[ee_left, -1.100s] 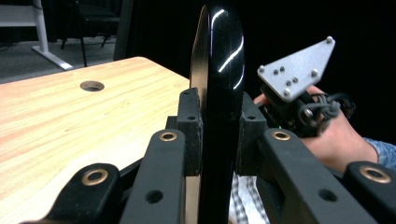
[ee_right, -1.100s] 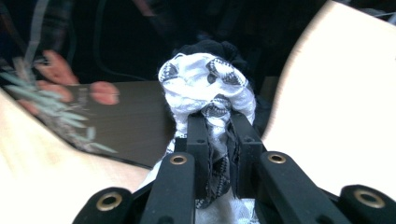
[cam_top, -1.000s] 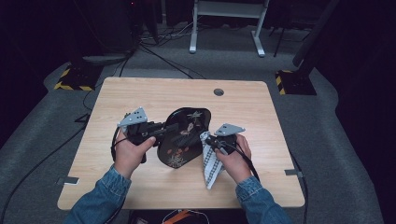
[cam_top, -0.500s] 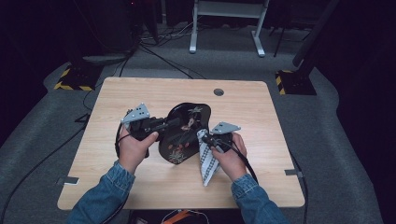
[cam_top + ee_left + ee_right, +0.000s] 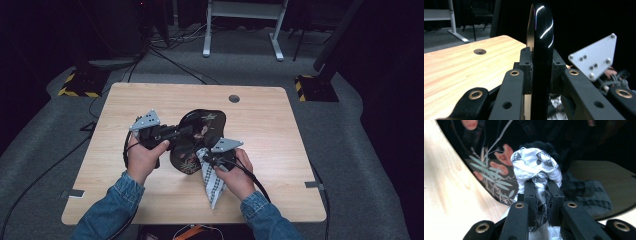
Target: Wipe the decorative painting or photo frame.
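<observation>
Currently, the black lacquered tray [image 5: 197,137] is lifted on edge above the middle of the worktop [image 5: 280,130], its glossy face bearing a leaf-and-flower pattern. The left gripper [image 5: 175,134] sits at the tray's left edge; in the left gripper view its jaws are clamped on the tray rim [image 5: 540,50], one pad pressed to each side of the thin black edge. The grey three-cornered plate of the right gripper [image 5: 596,60] shows beyond the tray in that view.

The right gripper [image 5: 207,159] is just beside the tray's lower right edge. Its jaws are closed tight on a white cloth with a black pattern [image 5: 536,167], which bunches into a wad ahead of the pads and presses against the tray's patterned face [image 5: 491,175]. The loose end of the cloth [image 5: 214,187] hangs below the tray toward the near edge of the worktop, beside the person's right hand [image 5: 237,175]. A round cable hole [image 5: 234,98] lies beyond the tray, well apart from it.
</observation>
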### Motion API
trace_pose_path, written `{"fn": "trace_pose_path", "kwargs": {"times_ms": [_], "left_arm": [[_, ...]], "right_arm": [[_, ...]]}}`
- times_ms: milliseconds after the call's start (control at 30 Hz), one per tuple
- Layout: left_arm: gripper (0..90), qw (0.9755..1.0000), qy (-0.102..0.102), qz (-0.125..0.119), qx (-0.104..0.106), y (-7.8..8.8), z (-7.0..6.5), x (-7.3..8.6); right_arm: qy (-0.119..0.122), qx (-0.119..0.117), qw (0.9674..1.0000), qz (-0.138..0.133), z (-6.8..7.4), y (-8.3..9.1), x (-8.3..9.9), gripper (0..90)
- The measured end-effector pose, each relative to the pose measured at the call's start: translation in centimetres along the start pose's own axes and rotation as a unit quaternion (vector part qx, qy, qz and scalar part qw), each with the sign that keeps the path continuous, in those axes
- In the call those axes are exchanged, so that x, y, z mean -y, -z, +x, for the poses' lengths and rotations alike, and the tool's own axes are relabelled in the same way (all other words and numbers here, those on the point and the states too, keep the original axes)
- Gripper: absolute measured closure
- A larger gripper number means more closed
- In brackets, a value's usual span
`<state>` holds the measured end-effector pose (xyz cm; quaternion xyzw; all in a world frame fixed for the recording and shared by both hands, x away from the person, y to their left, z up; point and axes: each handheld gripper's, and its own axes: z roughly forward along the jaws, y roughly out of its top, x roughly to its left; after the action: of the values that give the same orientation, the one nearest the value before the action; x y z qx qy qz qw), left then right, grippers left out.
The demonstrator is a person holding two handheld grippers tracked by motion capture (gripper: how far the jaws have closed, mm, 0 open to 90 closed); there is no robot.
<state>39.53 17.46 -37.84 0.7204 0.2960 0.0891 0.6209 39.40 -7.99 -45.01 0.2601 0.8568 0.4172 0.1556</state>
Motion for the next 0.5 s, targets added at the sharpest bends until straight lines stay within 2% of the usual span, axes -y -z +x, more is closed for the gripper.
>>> {"fn": "trace_pose_path", "kwargs": {"times_ms": [200,300,500], "left_arm": [[77.7,1.0000,0.000,0.002,0.000,0.0,0.0,0.0],[77.7,1.0000,0.000,0.002,0.000,0.0,0.0,0.0],[77.5,1.0000,-0.001,0.000,-0.001,0.0,0.0,0.0]], "right_arm": [[-0.023,0.029,0.9993,-0.002,-2.1,0.8,0.4,81.0],[-0.030,0.037,0.9989,-0.002,-2.7,1.0,0.5,81.0],[-0.052,0.070,0.9962,0.001,-4.8,1.5,1.1,81.0]]}}
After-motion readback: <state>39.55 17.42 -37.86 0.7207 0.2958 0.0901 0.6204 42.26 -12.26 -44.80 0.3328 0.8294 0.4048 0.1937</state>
